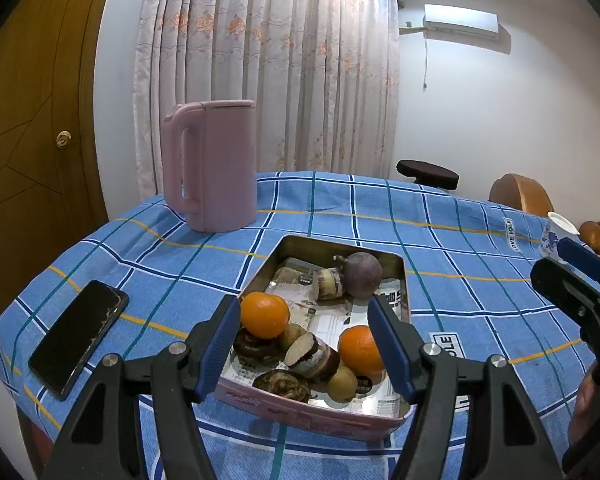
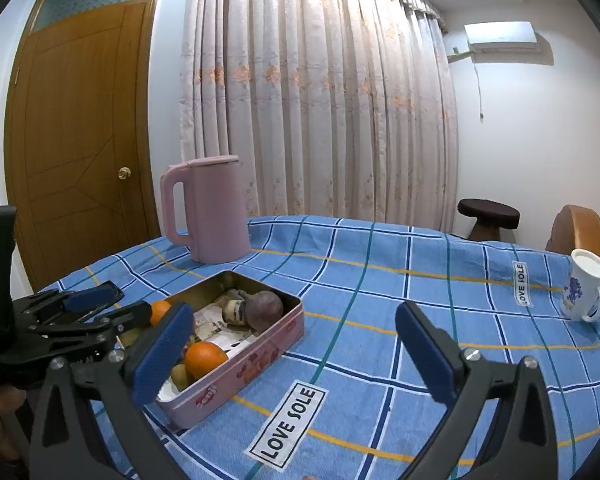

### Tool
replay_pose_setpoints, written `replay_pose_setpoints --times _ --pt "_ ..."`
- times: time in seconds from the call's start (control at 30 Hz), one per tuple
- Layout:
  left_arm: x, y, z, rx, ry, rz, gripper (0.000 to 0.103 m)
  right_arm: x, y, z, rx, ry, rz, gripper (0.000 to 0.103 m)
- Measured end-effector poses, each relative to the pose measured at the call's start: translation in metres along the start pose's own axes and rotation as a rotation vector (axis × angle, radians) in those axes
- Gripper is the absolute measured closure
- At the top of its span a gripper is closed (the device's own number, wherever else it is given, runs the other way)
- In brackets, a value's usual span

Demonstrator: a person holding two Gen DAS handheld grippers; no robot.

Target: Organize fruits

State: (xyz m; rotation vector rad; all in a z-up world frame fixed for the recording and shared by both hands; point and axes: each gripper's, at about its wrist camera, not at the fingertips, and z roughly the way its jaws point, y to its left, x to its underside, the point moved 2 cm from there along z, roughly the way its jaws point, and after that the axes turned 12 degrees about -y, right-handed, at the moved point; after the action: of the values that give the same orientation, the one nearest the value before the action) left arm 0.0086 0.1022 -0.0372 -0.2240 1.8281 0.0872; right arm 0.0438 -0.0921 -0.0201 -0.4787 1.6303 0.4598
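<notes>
Above the tin point(image 1: 402, 276) of fruit, our left gripper point(image 1: 304, 320) hangs with jaws apart, holding nothing. Right of the tin, our right gripper point(image 2: 296, 344) is spread wide over the tablecloth point(image 2: 380, 300).

Right gripper point(image 2: 296, 352) fingers spread over blue checked cloth point(image 2: 380, 320), pink fruit tin point(image 2: 260, 352) left, white mug point(image 2: 584, 292) far right

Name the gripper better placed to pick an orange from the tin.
Left. The left gripper is open right over the tin, with an orange beside each finger; the right gripper faces bare cloth beside it.
</notes>
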Motion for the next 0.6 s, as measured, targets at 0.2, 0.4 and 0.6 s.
replay_pose_setpoints --times 0.2,0.4,0.6 --pt "-0.002 0.001 -0.003 -0.004 -0.014 -0.005 0.035 -0.001 -0.002 -0.003 0.004 -0.008 0.001 0.000" --pt "-0.006 0.000 -0.007 -0.005 -0.031 -0.009 0.024 -0.002 -0.011 -0.009 0.021 -0.019 0.019 0.000" --pt "-0.007 -0.002 -0.008 -0.001 -0.027 -0.011 0.020 -0.001 -0.019 -0.014 0.034 -0.022 0.032 0.000"
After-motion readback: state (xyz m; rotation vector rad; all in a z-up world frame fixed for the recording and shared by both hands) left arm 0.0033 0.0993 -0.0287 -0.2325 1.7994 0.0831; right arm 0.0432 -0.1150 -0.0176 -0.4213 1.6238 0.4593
